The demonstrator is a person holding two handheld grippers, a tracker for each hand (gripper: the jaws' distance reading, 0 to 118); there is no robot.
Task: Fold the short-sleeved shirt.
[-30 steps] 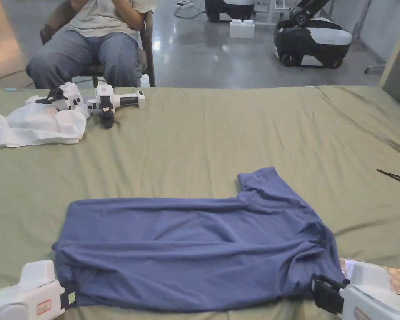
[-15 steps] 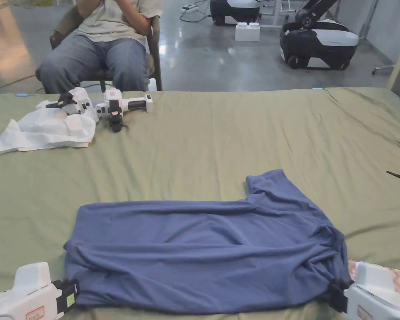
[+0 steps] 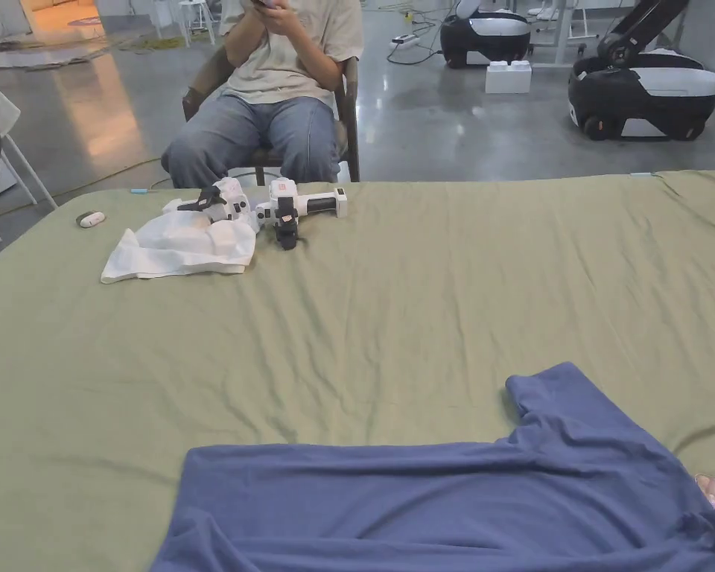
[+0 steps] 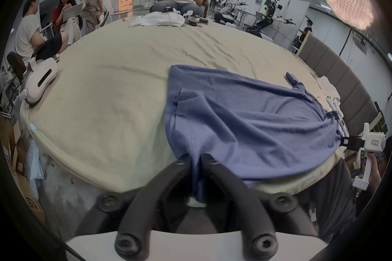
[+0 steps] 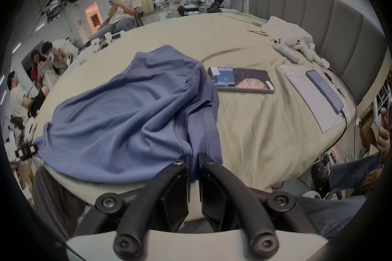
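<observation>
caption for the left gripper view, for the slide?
Left claw shut on the near edge of the blue shirt spread on the green sheet, right claw gripping its far end.

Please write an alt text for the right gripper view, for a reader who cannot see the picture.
The right gripper has its two black jaws closed on the near edge of a blue short-sleeved shirt, which lies rumpled on a bed covered with a beige sheet. A tablet lies just beyond the shirt, and people sit in the background.
</observation>
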